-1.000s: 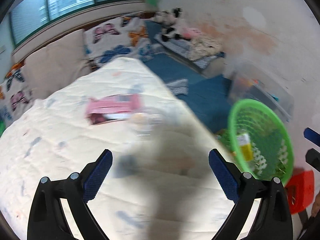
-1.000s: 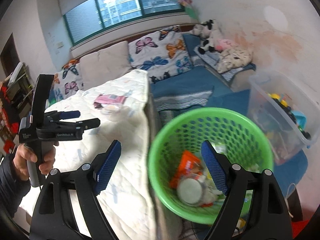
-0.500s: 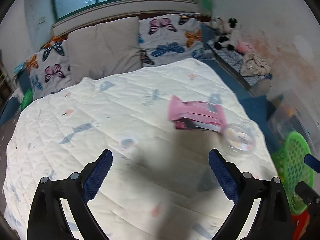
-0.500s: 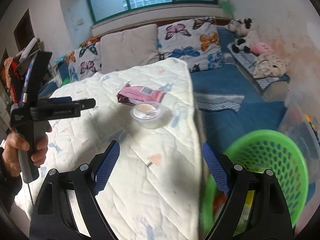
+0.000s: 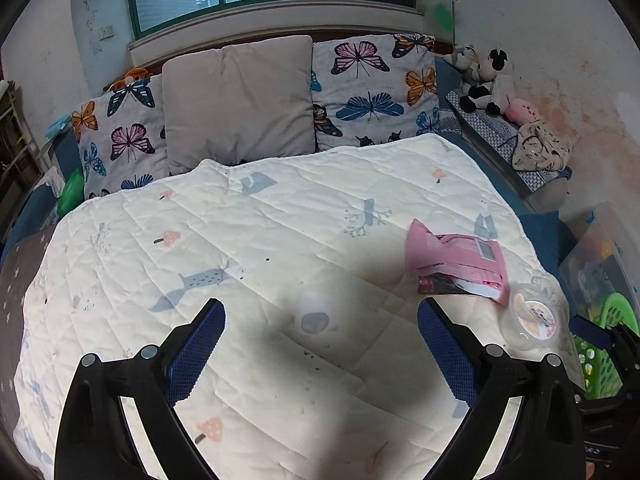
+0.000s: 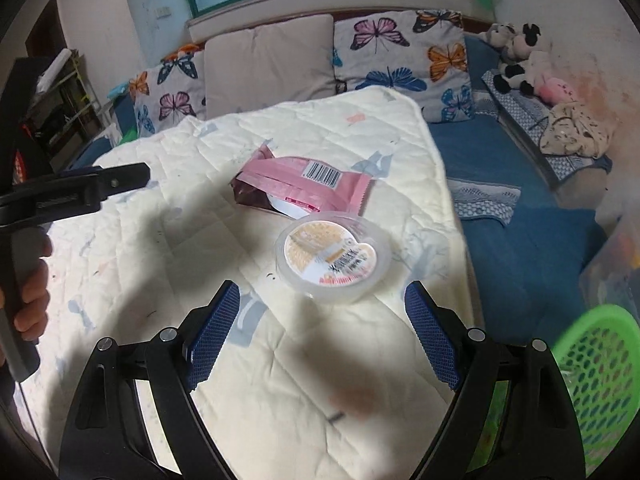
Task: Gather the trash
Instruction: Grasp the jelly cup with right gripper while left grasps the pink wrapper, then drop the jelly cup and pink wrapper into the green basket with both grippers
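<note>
A pink snack wrapper [image 6: 304, 184] lies on the white quilt [image 6: 280, 380], with a clear plastic cup with a printed lid [image 6: 332, 260] just in front of it. Both also show in the left wrist view, the wrapper [image 5: 456, 260] and the cup [image 5: 532, 316] near the quilt's right edge. My right gripper [image 6: 320, 336] is open and empty, hovering just short of the cup. My left gripper [image 5: 320, 348] is open and empty over the middle of the quilt, left of the trash. A green mesh basket [image 6: 600, 368] stands off the bed's right side.
Butterfly pillows [image 5: 372, 88] and a beige pillow [image 5: 240, 100] line the headboard. Plush toys [image 5: 484, 80] sit at the far right. A clear storage bin [image 5: 600, 252] stands by the wall. Blue bedding [image 6: 520, 220] lies right of the quilt.
Both grippers swung left from the green basket toward the bed. The right one now faces the cup and wrapper; the left one now faces the pillows.
</note>
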